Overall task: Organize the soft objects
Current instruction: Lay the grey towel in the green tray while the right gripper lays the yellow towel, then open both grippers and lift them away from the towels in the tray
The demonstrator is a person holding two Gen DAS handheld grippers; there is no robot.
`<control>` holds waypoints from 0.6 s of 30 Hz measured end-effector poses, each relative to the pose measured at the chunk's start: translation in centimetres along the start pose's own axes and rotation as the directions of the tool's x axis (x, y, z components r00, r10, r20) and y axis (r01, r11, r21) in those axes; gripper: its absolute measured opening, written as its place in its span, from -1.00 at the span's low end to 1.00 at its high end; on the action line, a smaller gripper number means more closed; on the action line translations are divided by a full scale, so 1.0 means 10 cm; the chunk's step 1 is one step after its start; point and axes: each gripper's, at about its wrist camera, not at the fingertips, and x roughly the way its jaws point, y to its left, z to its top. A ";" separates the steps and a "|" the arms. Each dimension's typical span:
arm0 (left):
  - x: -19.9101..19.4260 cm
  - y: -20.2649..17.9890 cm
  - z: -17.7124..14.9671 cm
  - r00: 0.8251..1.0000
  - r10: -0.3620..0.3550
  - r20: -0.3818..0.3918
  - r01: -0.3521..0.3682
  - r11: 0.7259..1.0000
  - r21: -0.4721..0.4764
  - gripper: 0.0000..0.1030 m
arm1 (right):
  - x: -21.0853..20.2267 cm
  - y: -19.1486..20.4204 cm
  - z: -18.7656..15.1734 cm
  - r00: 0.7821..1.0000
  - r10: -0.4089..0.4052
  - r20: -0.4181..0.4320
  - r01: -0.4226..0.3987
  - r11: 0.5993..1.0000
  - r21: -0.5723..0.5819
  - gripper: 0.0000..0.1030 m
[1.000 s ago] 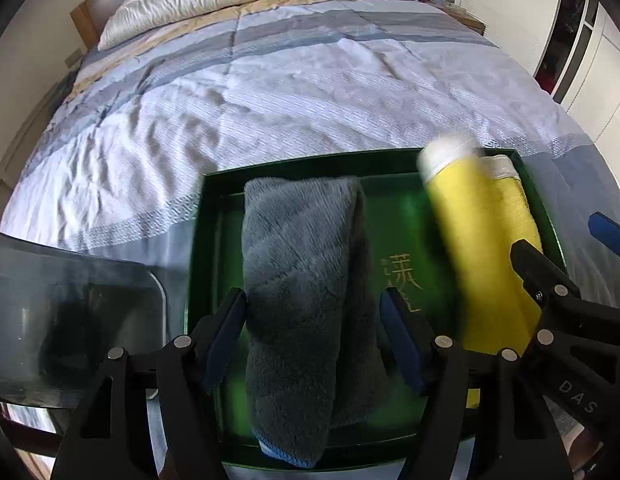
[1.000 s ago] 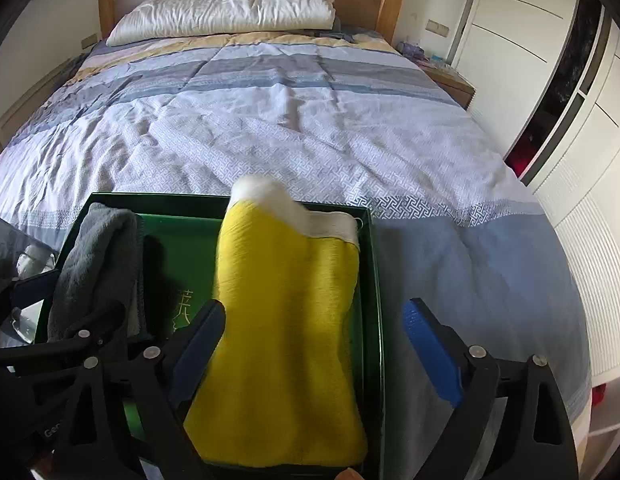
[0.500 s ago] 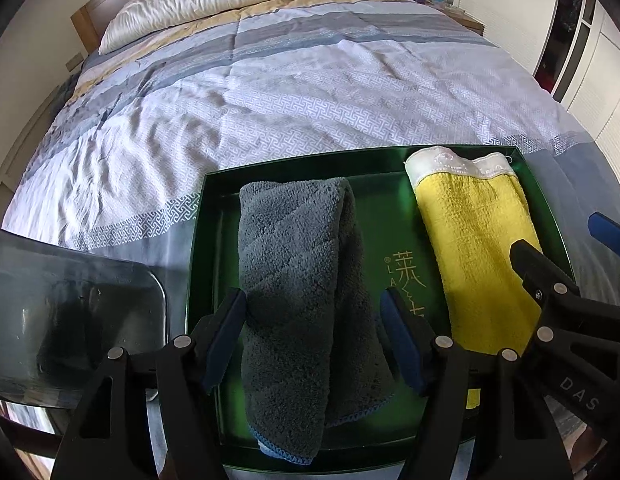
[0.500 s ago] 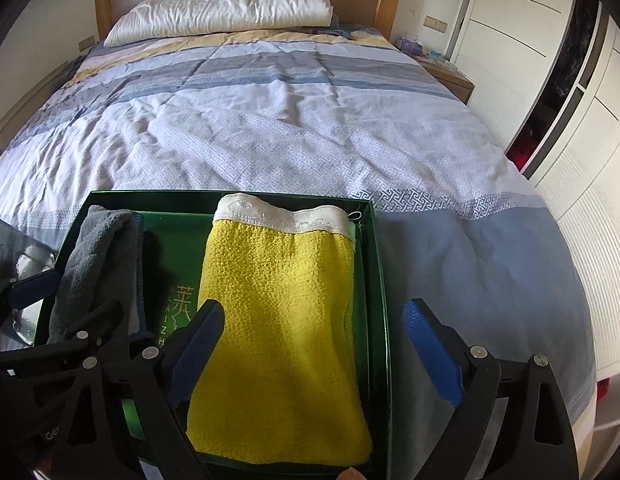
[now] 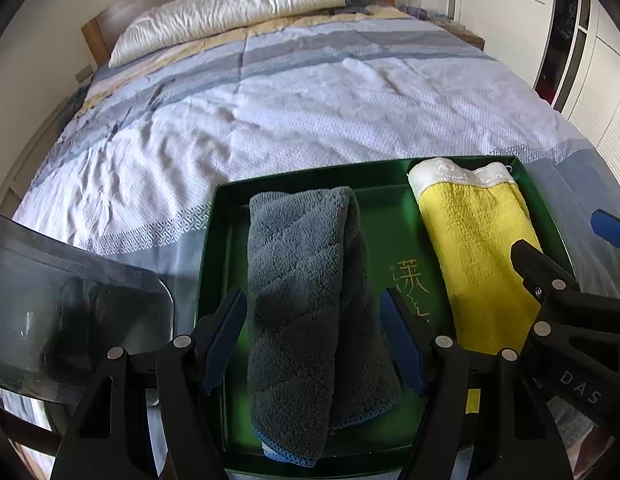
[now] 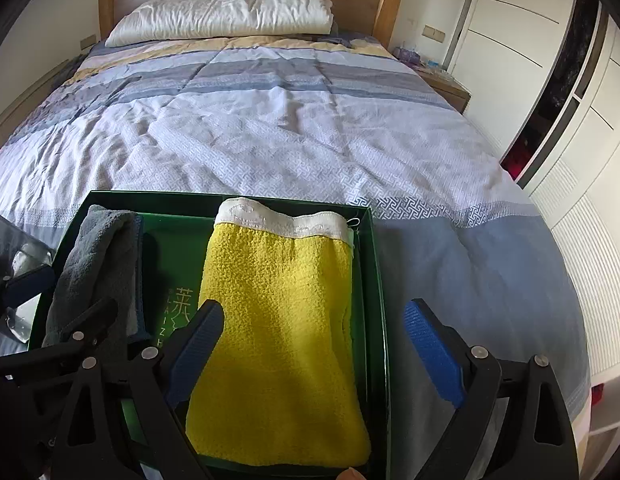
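Note:
A green tray sits on the near end of the bed. In it a folded grey towel lies lengthwise on the left. A yellow towel with a white band lies flat on the right. My left gripper hangs open over the near part of the grey towel, one blue pad on each side of it. My right gripper stands wide open over the yellow towel. Its left finger is above the cloth and its right finger is beyond the tray rim. The grey towel shows at the left.
The bed's striped quilt stretches away behind the tray to a white pillow and a wooden headboard. A dark glossy panel stands close on the left. White wardrobe doors and a nightstand line the right.
The yellow towel's far end was raised and blurred a second ago and now lies flat in the tray. Both grippers have stayed in place and kept the same width.

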 end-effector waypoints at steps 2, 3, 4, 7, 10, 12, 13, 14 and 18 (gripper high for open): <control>0.00 0.01 0.00 1.000 -0.002 0.007 0.002 1.000 -0.005 0.22 | -0.01 0.00 0.00 1.000 -0.001 0.005 0.001 1.000 -0.002 0.80; -0.01 0.01 -0.01 1.000 -0.003 0.011 0.003 1.000 -0.007 0.22 | -0.01 0.00 0.00 1.000 -0.002 0.008 0.002 1.000 -0.002 0.80; -0.01 0.01 -0.01 1.000 -0.003 0.019 0.003 1.000 -0.008 0.22 | -0.02 0.00 0.00 1.000 -0.001 0.009 0.001 1.000 -0.001 0.80; -0.02 0.02 -0.01 1.000 -0.004 0.026 0.005 1.000 -0.011 0.22 | -0.04 0.00 0.00 1.000 -0.001 0.018 0.001 1.000 -0.002 0.81; -0.02 0.02 -0.01 1.000 -0.008 0.030 0.009 1.000 -0.017 0.22 | -0.06 0.00 -0.01 1.000 -0.002 0.022 0.002 1.000 -0.003 0.81; -0.01 0.01 -0.02 1.000 -0.006 0.027 0.006 1.000 -0.015 0.22 | -0.07 0.00 -0.01 1.000 -0.005 0.025 0.005 1.000 -0.005 0.81; -0.01 0.01 -0.02 1.000 -0.005 0.026 0.005 1.000 -0.014 0.22 | -0.07 -0.01 -0.01 1.000 -0.007 0.028 0.007 1.000 -0.001 0.81; -0.02 0.00 -0.03 1.000 -0.004 0.028 0.004 1.000 -0.013 0.22 | -0.08 -0.01 -0.01 1.000 -0.008 0.030 0.008 1.000 0.001 0.81; -0.01 0.00 -0.02 1.000 -0.006 0.027 0.007 1.000 -0.015 0.22 | -0.11 0.00 -0.01 0.999 -0.016 0.037 0.016 1.000 0.002 0.81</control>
